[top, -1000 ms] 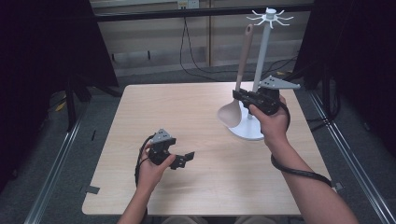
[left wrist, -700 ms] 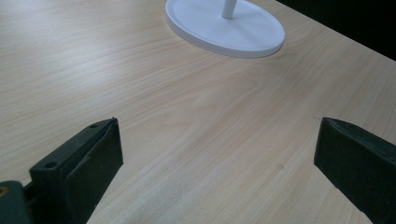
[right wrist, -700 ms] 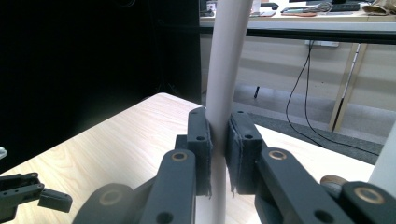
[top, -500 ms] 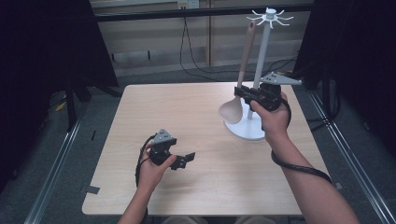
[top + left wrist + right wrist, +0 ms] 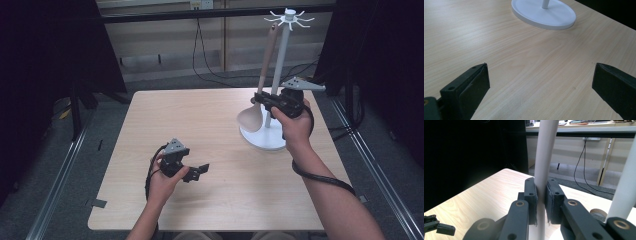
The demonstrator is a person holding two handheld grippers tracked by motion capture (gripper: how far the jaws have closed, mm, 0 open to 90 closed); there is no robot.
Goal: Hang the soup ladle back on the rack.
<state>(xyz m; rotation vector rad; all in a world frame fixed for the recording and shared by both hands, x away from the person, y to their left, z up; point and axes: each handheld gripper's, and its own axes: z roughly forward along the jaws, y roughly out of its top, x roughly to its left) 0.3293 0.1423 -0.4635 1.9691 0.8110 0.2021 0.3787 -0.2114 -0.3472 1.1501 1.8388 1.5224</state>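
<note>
A wooden spoon stands nearly upright beside the white rack's pole, bowl down just above the round base. My right gripper is shut on the spoon's handle low down, pads pressed on both sides. The handle's top end reaches close under the ring of hooks; whether it touches a hook I cannot tell. My left gripper rests low over the table at the front left, open, with bare wood between its jaws.
The light wooden table has free room across its middle and left. Dark curtains flank it, and cables run on the floor behind. The rack's base lies ahead of my left gripper, whose jaws appear small at the bottom left.
My right hand has shifted the spoon slightly up and to the right, closer to the pole. The left hand has stayed where it was.
</note>
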